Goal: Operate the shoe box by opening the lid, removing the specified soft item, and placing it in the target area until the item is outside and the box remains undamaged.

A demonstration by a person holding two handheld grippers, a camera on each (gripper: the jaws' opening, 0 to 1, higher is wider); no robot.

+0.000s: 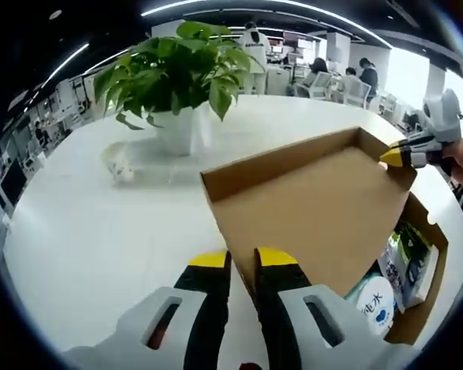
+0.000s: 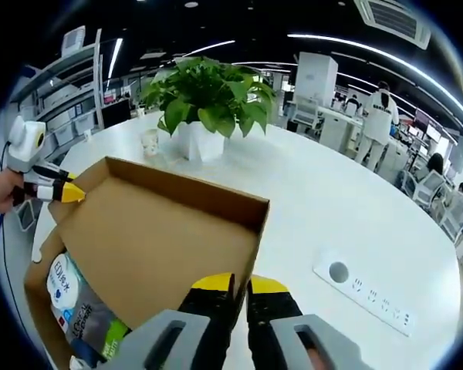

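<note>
A brown cardboard shoe box (image 1: 434,266) lies on the white table with its lid (image 1: 316,208) lifted partway. My left gripper (image 1: 243,258) is shut on one front corner of the lid. At the other front corner, my right gripper (image 1: 405,156) pinches the lid too. In the right gripper view, my right gripper (image 2: 239,284) grips the lid (image 2: 162,239) edge, and the left gripper (image 2: 62,190) holds the far corner. Inside the box (image 2: 35,287) lie soft packs: a white one with blue print (image 2: 62,284) (image 1: 378,304) and a green one (image 1: 407,250).
A leafy plant in a white pot (image 1: 177,127) (image 2: 204,139) stands behind the box, with a small white cup (image 1: 119,163) (image 2: 150,142) beside it. A white power strip (image 2: 363,297) lies on the table (image 1: 100,239). People sit at desks far behind.
</note>
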